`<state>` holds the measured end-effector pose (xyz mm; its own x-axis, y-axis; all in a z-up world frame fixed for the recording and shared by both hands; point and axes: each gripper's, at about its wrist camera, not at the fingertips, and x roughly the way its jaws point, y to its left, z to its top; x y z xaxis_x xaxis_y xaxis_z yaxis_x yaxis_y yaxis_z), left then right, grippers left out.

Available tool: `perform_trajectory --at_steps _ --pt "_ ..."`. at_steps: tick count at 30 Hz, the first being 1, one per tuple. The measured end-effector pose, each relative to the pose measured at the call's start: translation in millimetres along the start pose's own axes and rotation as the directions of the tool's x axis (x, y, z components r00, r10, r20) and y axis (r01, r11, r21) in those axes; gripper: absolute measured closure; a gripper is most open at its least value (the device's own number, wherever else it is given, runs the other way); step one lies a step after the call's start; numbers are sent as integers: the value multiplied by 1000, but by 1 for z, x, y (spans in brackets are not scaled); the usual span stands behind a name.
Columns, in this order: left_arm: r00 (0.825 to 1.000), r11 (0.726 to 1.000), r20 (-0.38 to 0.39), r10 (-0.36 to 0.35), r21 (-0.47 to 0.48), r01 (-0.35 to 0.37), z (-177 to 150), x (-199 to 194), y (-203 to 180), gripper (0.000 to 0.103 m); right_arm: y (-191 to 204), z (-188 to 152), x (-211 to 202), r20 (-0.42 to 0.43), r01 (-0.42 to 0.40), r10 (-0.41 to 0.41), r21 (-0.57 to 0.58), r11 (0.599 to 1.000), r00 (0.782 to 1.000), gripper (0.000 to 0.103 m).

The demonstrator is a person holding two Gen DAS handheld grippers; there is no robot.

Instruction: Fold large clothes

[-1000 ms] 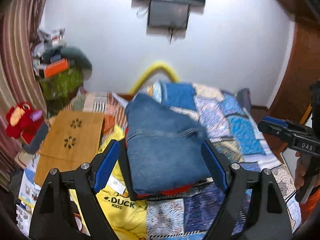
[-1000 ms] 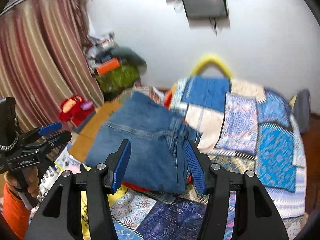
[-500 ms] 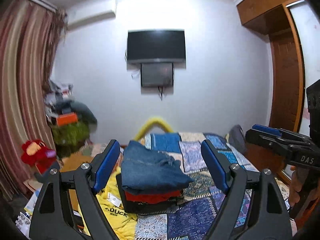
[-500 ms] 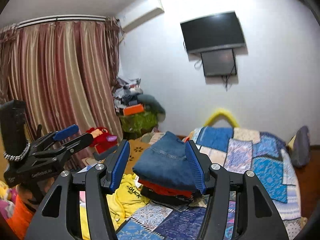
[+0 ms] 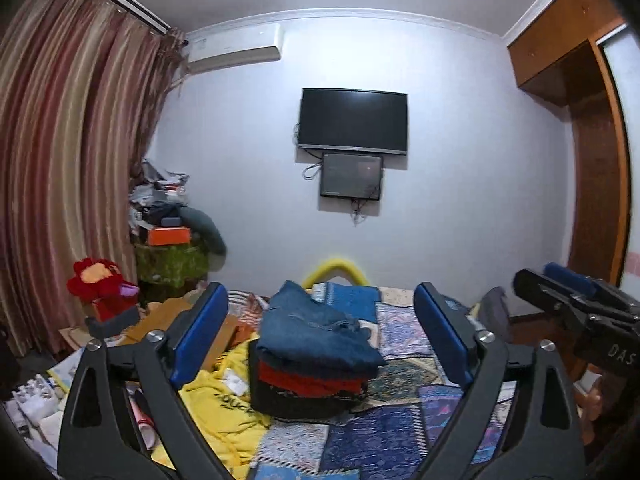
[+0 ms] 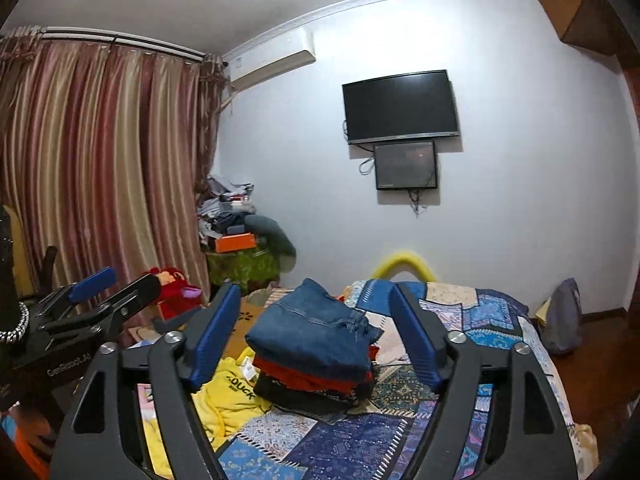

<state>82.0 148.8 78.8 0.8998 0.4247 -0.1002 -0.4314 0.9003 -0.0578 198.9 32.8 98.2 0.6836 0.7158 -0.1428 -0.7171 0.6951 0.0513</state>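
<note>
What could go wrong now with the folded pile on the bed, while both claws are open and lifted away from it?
1. The folded jeans lie skewed on top of the red garment and the black garment, overhanging one side; a bump could make them slide off.
2. The yellow shirt lies crumpled against the pile; pulling it may drag the pile apart.
3. The left claw and right claw are close together and could collide.

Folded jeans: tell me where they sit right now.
In both wrist views the folded jeans top a stack near frame centre, on a red garment, on the patchwork bedspread, just right of the yellow shirt.
</note>
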Motion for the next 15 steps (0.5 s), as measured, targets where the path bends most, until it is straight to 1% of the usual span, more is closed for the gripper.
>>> perform_trajectory --at_steps 2,4,7,11,15 --pt "1000 1000 0 12 8 -12 -3 -1 1 2 2 0 1 4 30 -30 -17 999 1000 18" --pt "1000 1000 -3 15 15 -15 -5 -1 1 1 2 0 3 2 55 -55 -32 998 998 15" --pt "1000 999 1 28 29 -28 -10 -2 1 1 2 -4 -1 -16 68 -69 -37 997 998 15" --pt "1000 1000 -7 17 18 -17 -13 0 2 0 0 -9 -2 -32 67 -68 -27 997 997 15" --pt "999 999 -11 31 20 -31 -16 -1 5 0 0 -11 -6 -38 65 -66 -20 998 997 15"
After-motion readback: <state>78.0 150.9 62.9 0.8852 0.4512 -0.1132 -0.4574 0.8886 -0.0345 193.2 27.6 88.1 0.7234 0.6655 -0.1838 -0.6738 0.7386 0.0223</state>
